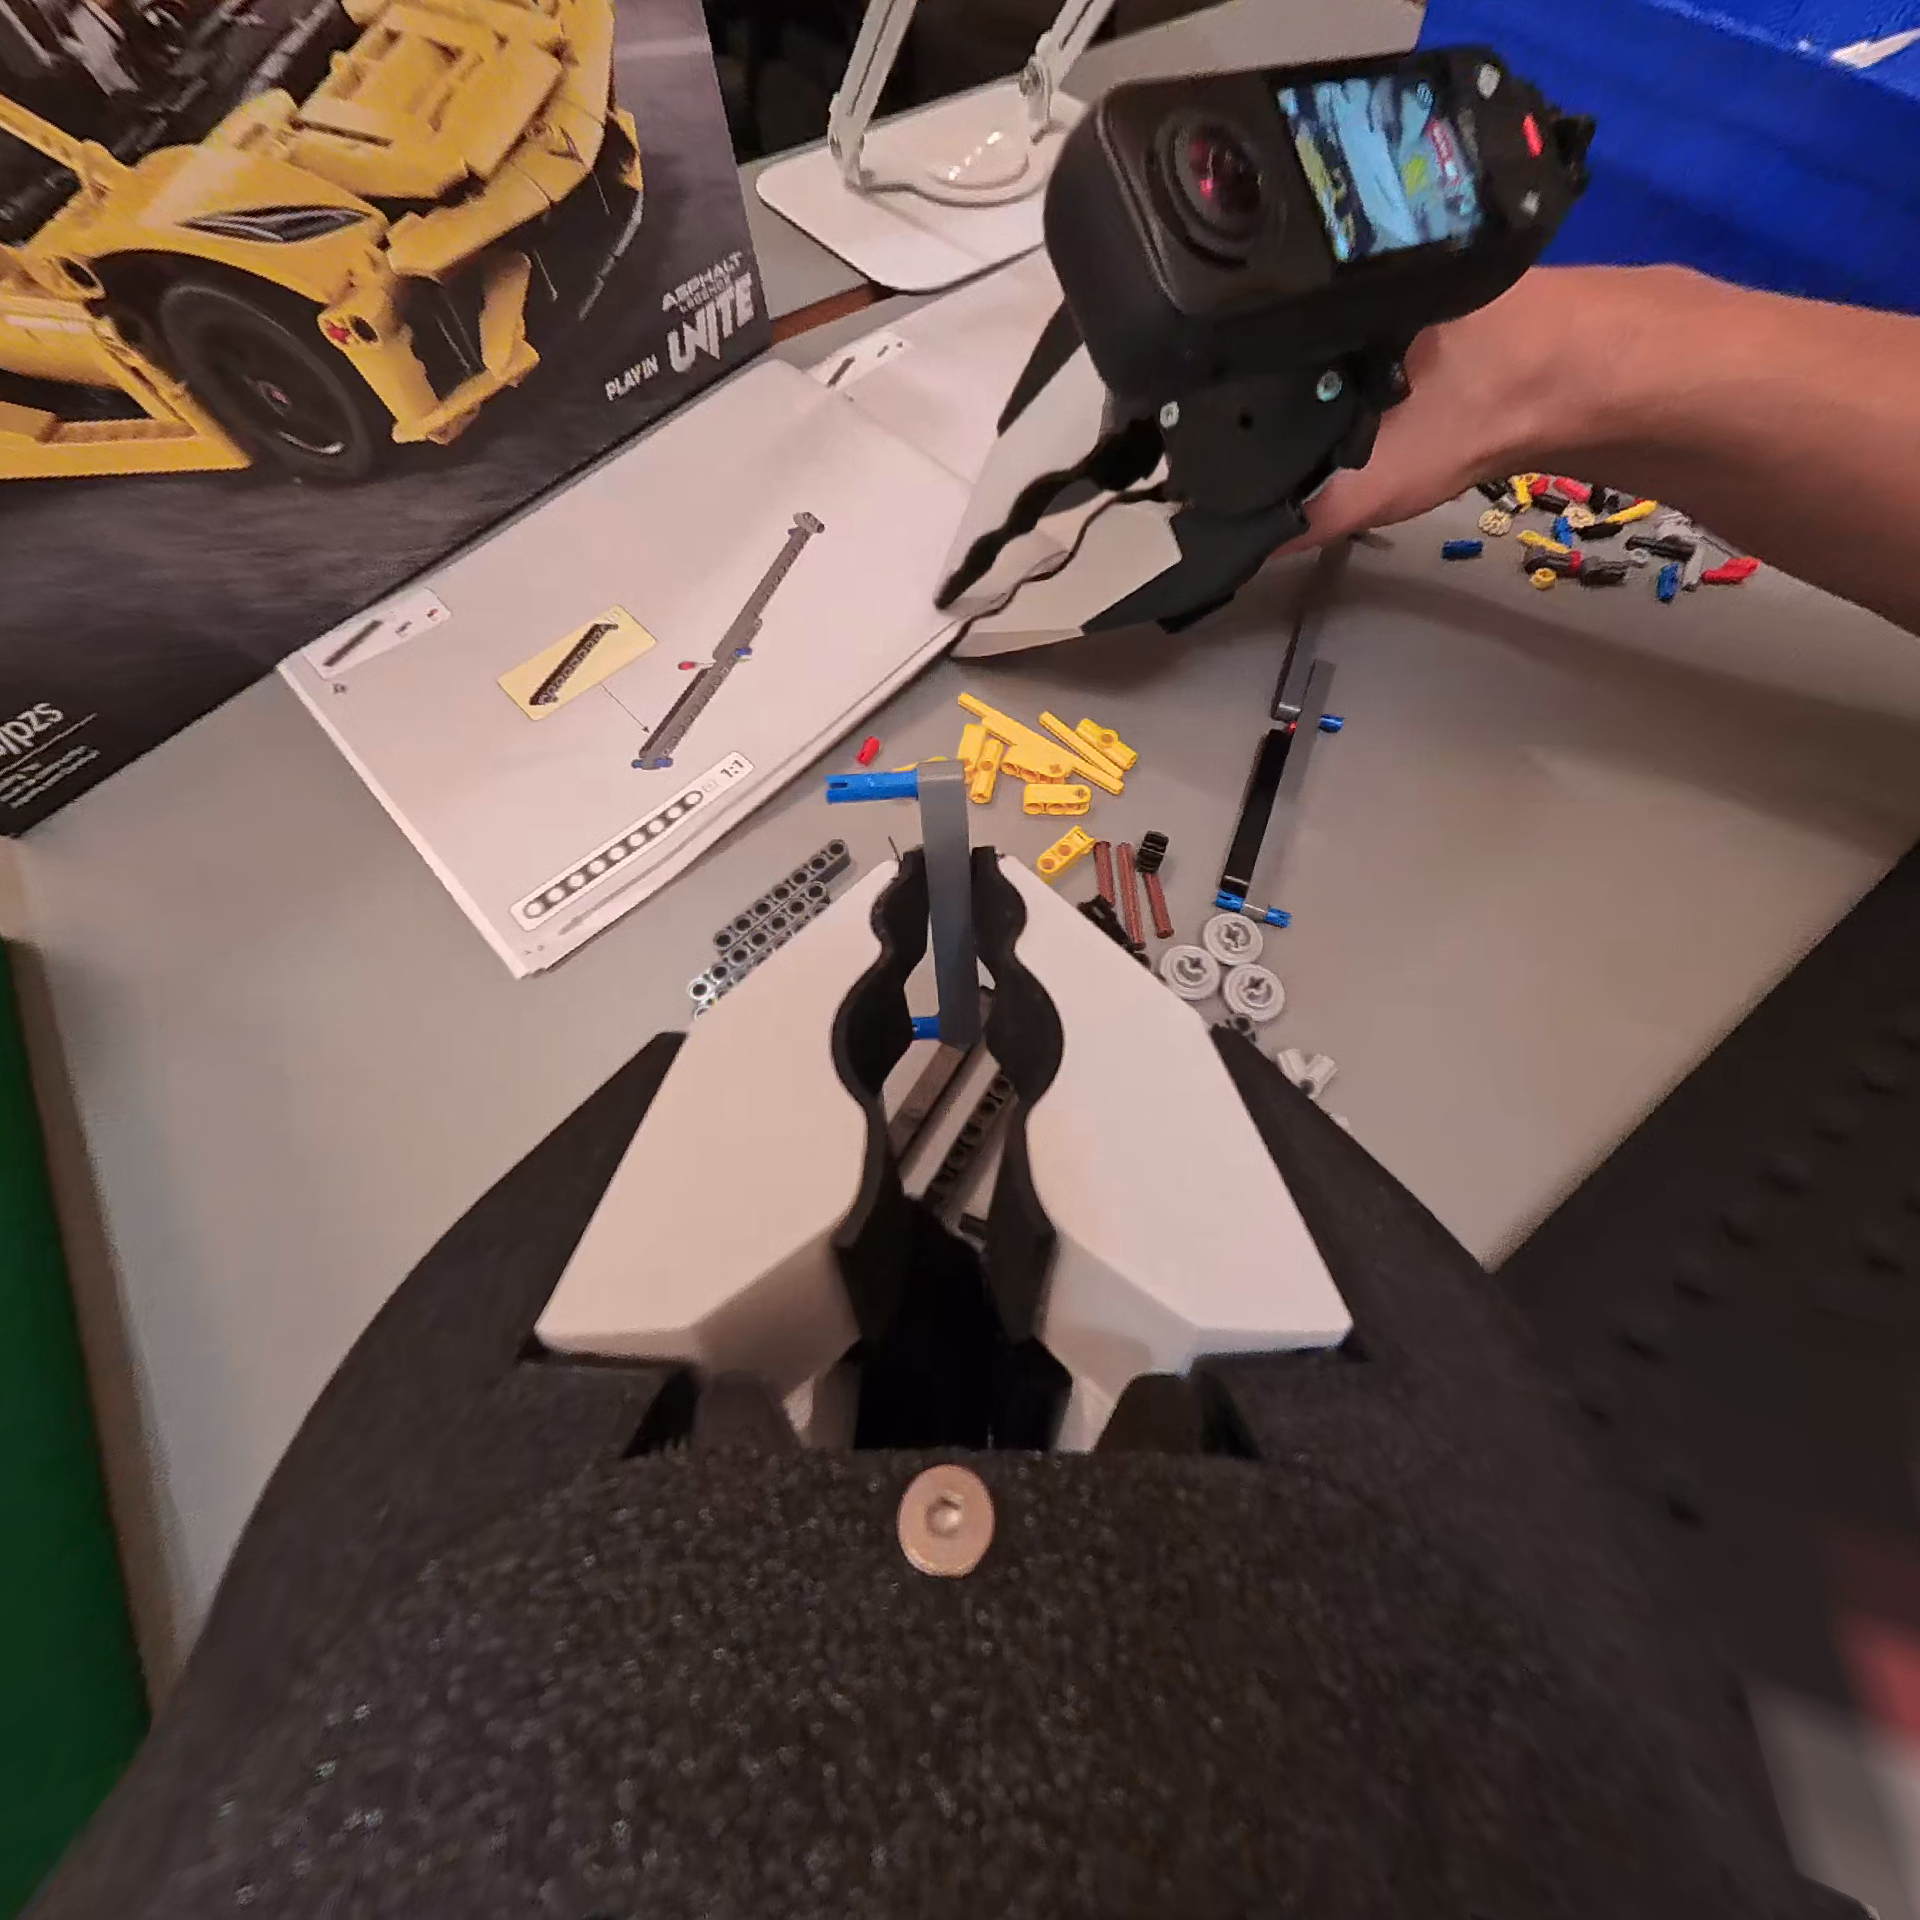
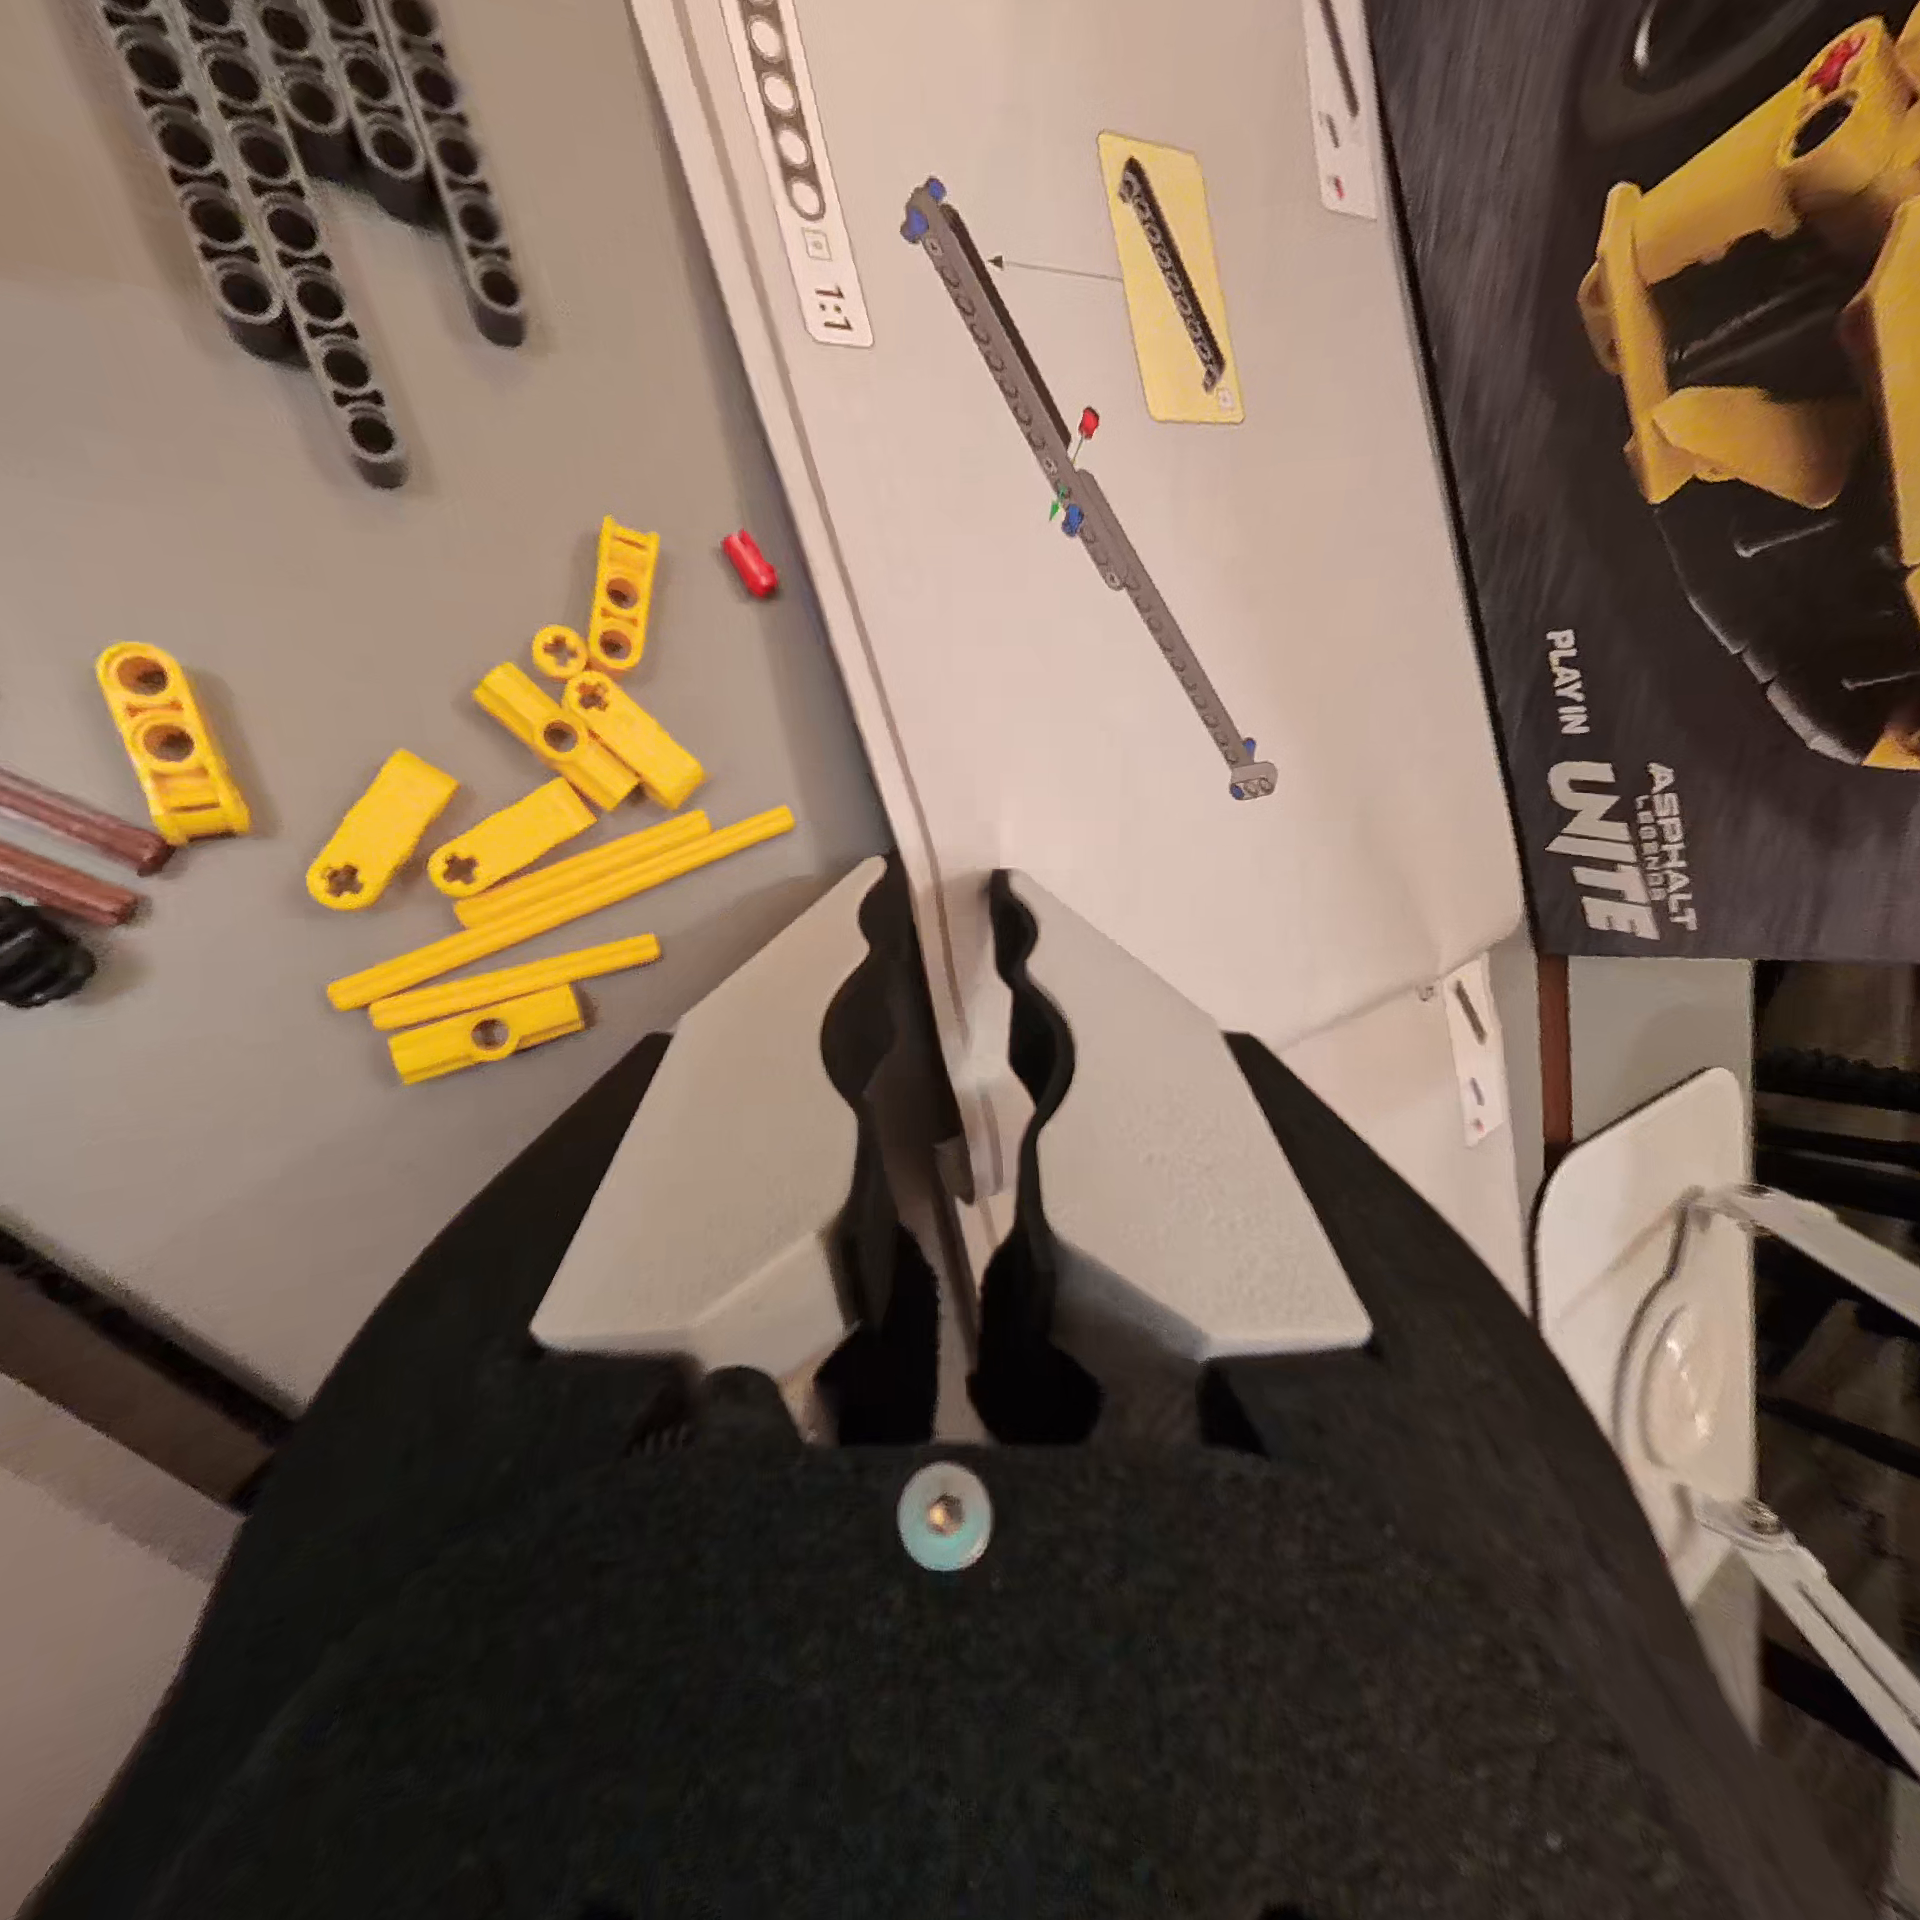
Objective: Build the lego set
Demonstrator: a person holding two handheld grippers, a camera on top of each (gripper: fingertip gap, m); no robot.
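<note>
At frame centre, the left gripper [image 1: 951, 894] has its jaws clamped on a grey beam [image 1: 951, 914] standing upright over the bench [image 1: 416, 1091]. The right gripper [image 2: 940, 883] has its jaws closed on the instruction booklet [image 2: 1039, 623] page edge.

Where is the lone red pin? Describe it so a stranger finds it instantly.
Start at the open instruction booklet on the grey table. Just off its edge, beside the heap of yellow pieces, lies the red pin. It is a tiny stubby cylinder, the only red piece among those yellow connectors and axles.
</note>
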